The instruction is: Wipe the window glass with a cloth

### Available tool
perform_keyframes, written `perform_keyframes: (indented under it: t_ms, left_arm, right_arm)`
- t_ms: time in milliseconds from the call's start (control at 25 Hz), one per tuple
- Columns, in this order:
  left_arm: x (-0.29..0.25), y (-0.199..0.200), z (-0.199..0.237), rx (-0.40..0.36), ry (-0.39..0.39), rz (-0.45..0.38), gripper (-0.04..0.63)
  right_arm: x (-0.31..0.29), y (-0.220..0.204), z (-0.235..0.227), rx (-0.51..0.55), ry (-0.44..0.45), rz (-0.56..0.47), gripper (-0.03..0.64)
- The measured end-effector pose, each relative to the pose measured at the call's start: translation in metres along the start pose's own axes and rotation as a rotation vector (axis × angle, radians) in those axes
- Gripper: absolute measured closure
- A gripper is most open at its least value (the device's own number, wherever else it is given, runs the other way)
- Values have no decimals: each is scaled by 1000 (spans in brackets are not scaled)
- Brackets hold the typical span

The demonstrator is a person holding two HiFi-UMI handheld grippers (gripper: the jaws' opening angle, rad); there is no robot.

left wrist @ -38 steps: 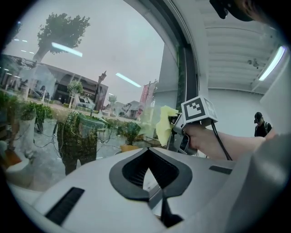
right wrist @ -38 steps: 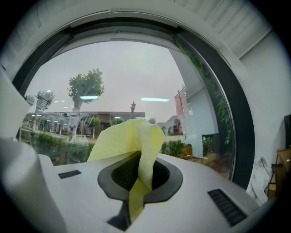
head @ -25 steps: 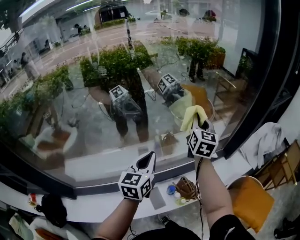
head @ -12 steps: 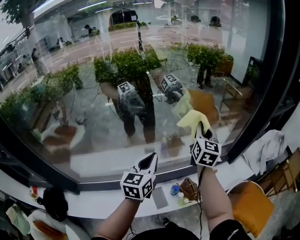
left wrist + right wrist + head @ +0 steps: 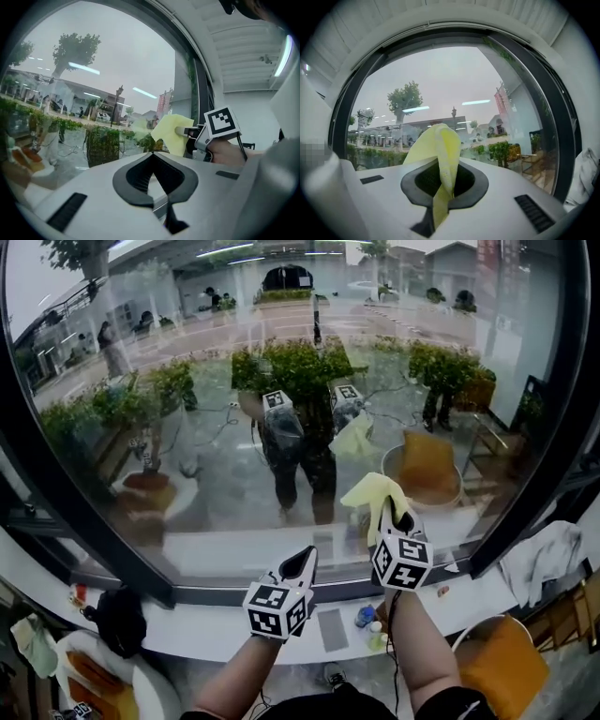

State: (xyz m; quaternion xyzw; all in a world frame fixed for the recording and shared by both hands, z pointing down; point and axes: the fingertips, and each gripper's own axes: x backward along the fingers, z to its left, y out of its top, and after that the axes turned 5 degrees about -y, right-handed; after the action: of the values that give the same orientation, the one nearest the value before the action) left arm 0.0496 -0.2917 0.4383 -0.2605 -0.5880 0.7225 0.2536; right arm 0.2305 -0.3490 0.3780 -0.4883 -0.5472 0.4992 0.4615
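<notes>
— Lower and a touch further left in the head view than a second ago: that's where the right gripper [image 5: 392, 514] and its yellow cloth [image 5: 373, 493] now sit, and more of the upper window glass [image 5: 187, 446] has come into the picture.
— Is the tool clamped?
— Yes. In the right gripper view its jaws are pressed together on the yellow cloth. A narrow fold runs down between them, and the rest fans upward above the tips, in front of the pane.
— Touching the glass?
— Can't tell. The cloth is held up near the lower middle of the window glass, above the white sill [image 5: 206, 629]. Its reflection sits higher in the pane, apart from it.
— And the other hand?
— The left gripper [image 5: 305, 557] is held lower, near the sill, left of the right one and pointing at the glass. Its own view shows the jaw tips meeting with nothing between them.
— Anything else around?
— A black window frame [image 5: 562, 456] curves down the right side. Just right of it lies a white fabric [image 5: 548, 554], with an orange seat [image 5: 502, 648] below. A dark bundle [image 5: 117, 620] sits at the sill's left end, and small containers [image 5: 364, 617] stand beside the right forearm
</notes>
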Motion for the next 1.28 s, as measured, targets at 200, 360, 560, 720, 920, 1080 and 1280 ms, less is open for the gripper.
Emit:
perform_keyframes:
  t_ms: [200, 360, 560, 720, 920, 1080, 1280]
  left_arm:
    - [50, 4, 18, -5, 82, -19, 589]
    - [99, 7, 37, -8, 153, -34, 589]
    - [161, 8, 59, -10, 245, -47, 589]
    - [207, 2, 75, 0, 303, -46, 589]
    - [251, -5, 86, 14, 357, -48, 589]
    - [270, -11, 89, 31, 386, -58, 589]
    - [290, -21, 99, 41, 407, -53, 589]
  right_arm:
    - [15, -7, 68, -6, 113, 11, 583]
    - [32, -13, 131, -9, 205, 19, 584]
    - [54, -22, 205, -9, 310, 33, 584]
    - [73, -31, 257, -6, 377, 47, 584]
    - [97, -39, 306, 3, 439, 63, 584]
    - [109, -50, 323, 8, 459, 79, 584]
    - [117, -63, 342, 11, 472, 98, 584]
